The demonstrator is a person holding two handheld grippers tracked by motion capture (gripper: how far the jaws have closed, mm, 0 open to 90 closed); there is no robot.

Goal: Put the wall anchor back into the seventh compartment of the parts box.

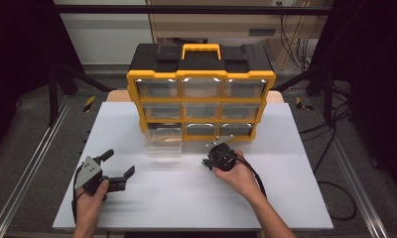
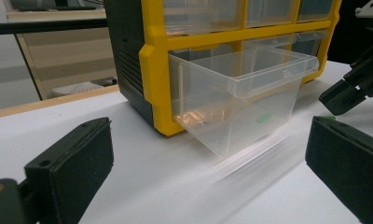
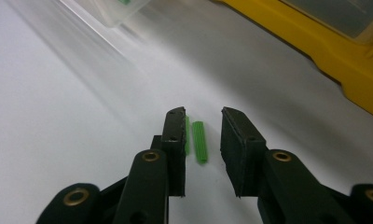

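Right gripper view: right gripper [image 3: 202,116] jaws narrow, straddling green peg [image 3: 200,141] on bench [image 3: 58,116] mid, not pinching yet. Clear drawer [image 2: 240,98] pulled out to receive it. Left gripper [image 2: 208,172] wide, idle nr front-left corner.

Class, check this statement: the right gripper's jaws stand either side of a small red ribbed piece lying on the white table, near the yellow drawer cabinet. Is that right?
Not quite: the piece is green, not red. In the right gripper view, the right gripper has its jaws either side of a small green ribbed piece lying on the white table, near the yellow drawer cabinet. The jaws are not yet pressing on it.
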